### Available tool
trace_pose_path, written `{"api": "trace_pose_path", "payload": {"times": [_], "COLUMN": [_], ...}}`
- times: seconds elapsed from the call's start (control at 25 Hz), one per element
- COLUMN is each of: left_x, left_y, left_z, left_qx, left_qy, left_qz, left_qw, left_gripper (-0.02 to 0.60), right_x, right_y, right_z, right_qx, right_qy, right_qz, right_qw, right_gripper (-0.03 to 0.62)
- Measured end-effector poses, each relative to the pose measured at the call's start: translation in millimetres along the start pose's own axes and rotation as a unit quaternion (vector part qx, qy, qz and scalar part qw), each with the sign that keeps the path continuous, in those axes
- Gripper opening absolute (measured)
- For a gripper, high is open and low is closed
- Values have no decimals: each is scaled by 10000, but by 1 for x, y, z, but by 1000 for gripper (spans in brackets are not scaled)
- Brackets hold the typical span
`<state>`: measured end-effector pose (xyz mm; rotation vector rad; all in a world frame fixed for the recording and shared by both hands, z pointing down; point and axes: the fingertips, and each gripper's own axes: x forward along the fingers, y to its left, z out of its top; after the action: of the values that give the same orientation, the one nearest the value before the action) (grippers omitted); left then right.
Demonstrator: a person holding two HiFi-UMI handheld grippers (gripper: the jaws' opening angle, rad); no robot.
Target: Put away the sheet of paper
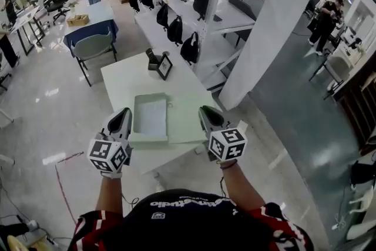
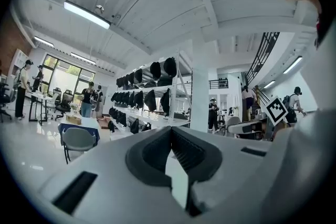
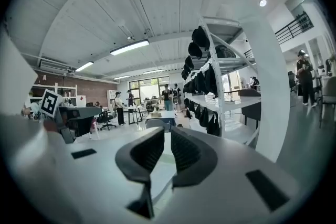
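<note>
Paper [image 1: 151,116] lies flat in the left half of an open pale green box file [image 1: 189,121] on the white table [image 1: 126,78]. It sits between my tongs, touched by neither. The left gripper [image 1: 122,118], just beside the tray, has its jaws together and empty. The right gripper [image 1: 207,114], over the lid half, has its jaws slightly apart, nothing between them.

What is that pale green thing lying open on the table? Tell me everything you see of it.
It is a flat, pale green case, plastic by its look, lying open on the white table. Its left half is a shallow tray holding a white sheet; its right half, the lid, lies folded out flat. The left gripper and right gripper are at its near corners; whether they touch it cannot be told.
</note>
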<state>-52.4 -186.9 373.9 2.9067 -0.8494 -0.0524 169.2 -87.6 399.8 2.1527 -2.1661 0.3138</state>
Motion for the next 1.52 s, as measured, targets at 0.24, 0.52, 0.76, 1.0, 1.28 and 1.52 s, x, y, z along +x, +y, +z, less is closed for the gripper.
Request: {"api": "trace_pose_path", "payload": {"times": [0.24,0.52,0.76,1.0,1.28,1.52], "left_x": [-18,-36,-51,-55,-62,-69], "left_y": [-43,-93,-112,-107,-92,-83], "left_z": [1,14,20,25,33,36], "left_qx": [42,228,417,465,490,467], "left_qy": [-50,-136,-218,-305,-344,-320], "left_qz": [161,273,320,274,94,-75], "left_qw": [9998,9993,9984,9981,9982,9984], "left_gripper": [5,5,5,5,5,5], "right_x": [-47,-82,-99,-103,-99,-100], "right_y": [-10,-9,-8,-5,11,22], "right_z": [5,5,10,16,21,25], "right_qx": [-161,-316,-254,-300,-279,-325], "right_qy": [-141,-228,-410,-462,-497,-553], "right_qz": [46,282,358,226,-22,-229], "right_qw": [9998,9988,9982,9982,9984,9977], "right_gripper": [40,38,38,37,16,3]}}
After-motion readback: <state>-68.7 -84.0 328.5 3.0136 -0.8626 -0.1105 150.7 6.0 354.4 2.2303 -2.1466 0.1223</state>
